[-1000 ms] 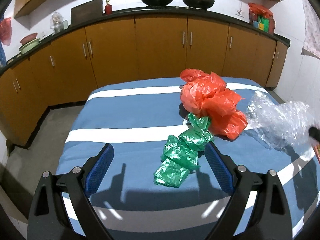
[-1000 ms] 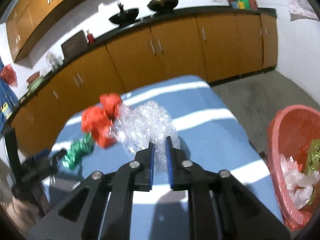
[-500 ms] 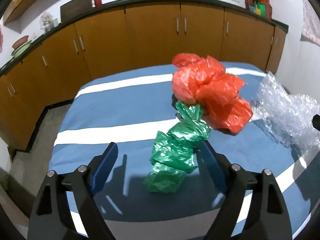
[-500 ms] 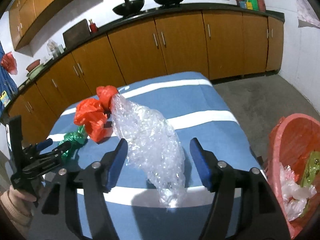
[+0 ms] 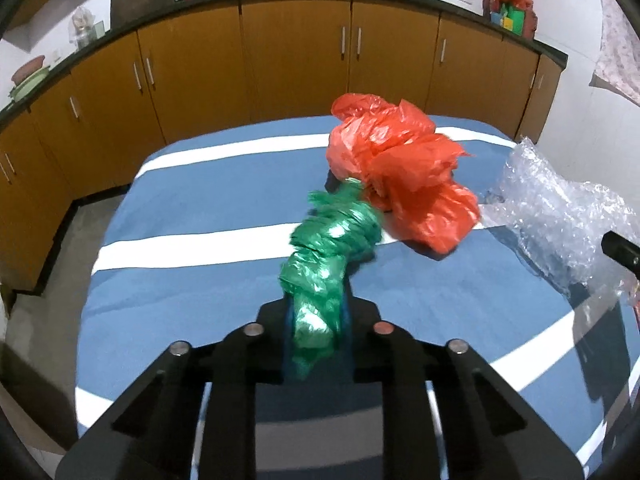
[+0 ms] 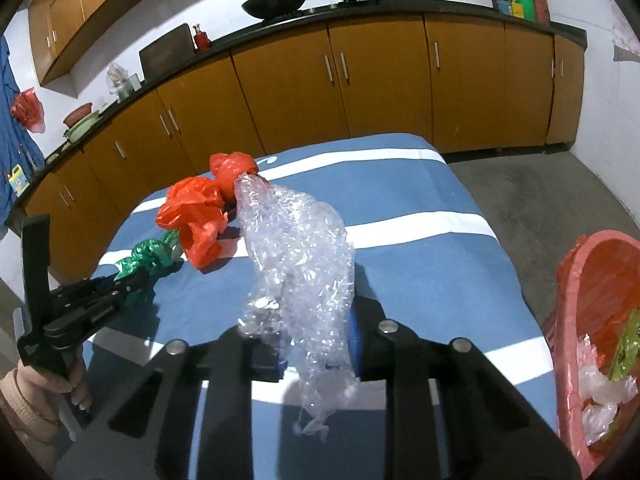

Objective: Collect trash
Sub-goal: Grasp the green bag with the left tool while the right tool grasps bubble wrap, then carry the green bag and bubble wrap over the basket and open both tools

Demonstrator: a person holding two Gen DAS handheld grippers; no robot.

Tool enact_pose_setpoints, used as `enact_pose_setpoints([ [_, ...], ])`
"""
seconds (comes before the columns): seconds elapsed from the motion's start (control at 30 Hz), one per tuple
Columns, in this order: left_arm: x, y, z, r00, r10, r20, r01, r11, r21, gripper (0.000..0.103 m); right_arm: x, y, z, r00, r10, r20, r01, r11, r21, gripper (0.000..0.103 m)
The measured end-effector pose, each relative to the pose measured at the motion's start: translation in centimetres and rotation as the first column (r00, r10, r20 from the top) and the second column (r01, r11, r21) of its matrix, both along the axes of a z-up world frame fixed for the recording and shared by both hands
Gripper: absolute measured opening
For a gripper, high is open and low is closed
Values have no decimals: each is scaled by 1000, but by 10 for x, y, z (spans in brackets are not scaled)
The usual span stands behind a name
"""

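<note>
A crumpled green plastic bag [image 5: 332,240] lies on the blue-and-white striped table [image 5: 192,280], and its near end sits between the pads of my left gripper [image 5: 316,312], whose jaws are closing and pressing on it. Behind it rests an orange plastic bag [image 5: 396,176]. In the right wrist view a wad of clear bubble wrap [image 6: 296,248] stands up from my right gripper [image 6: 316,344]. Those jaws are closing too and squeeze the wrap's lower part. The same view shows the left gripper [image 6: 136,280] at the far left, on the green bag [image 6: 150,256].
A red bin [image 6: 592,320] with plastic scraps inside stands on the floor off the table's right edge. Brown cabinets [image 6: 384,92] under a dark counter with two woks run along the back. A hand [image 6: 60,384] holds the left gripper's handle.
The left jaws stood wide around the green bag and have now come together on it. The right jaws opened around the bubble wrap and have now come together on it again.
</note>
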State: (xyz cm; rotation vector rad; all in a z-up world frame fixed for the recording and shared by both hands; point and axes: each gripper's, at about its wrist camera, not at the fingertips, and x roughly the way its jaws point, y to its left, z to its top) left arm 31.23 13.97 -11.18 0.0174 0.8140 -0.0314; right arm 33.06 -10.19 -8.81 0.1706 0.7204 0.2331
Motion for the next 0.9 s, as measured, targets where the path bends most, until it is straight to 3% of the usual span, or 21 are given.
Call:
enact_pose_setpoints([
  [0.17,-29,1,16,999,-12,39,12,1000,12,18,-23,-13,18,999,-2,34,1,1000,25,23],
  [0.4,-52,-9,45,995,-40,94,45,998,-45,17,-57,-43,44,995,-52,84,49,998,40,23],
  [0.63,-65,-49,69,983,-108,149,119,991,-66,14,-88,-87,66,982,-145,124,139,989,49,22],
  [0.9,-74,-124,91,956,-220,196,247,961,-125,14,-129,-163,79,942,-300,147,295,954,55,22],
])
